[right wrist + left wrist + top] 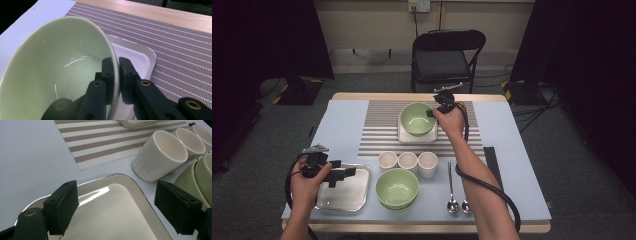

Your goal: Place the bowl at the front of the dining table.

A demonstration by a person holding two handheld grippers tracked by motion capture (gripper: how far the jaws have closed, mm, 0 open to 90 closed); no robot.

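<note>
My right gripper (432, 113) (116, 75) is shut on the right rim of a pale green bowl (417, 118) (57, 67). One jaw is inside the wall, the other outside. The bowl is tilted over a square metal tray (418, 136) (140, 53) on the striped placemat (379, 130). My left gripper (343, 174) (115, 206) stands open over a second metal tray (343, 194) (110, 215) at the front left, with nothing between its pads (65, 202).
A second green bowl (397, 187) (200, 175) sits at the front middle. Behind it stand three white cups (407, 161) (162, 153) in a row. Two spoons (453, 200) lie at the front right beside a black strip (493, 162). A black chair (444, 57) stands beyond the table.
</note>
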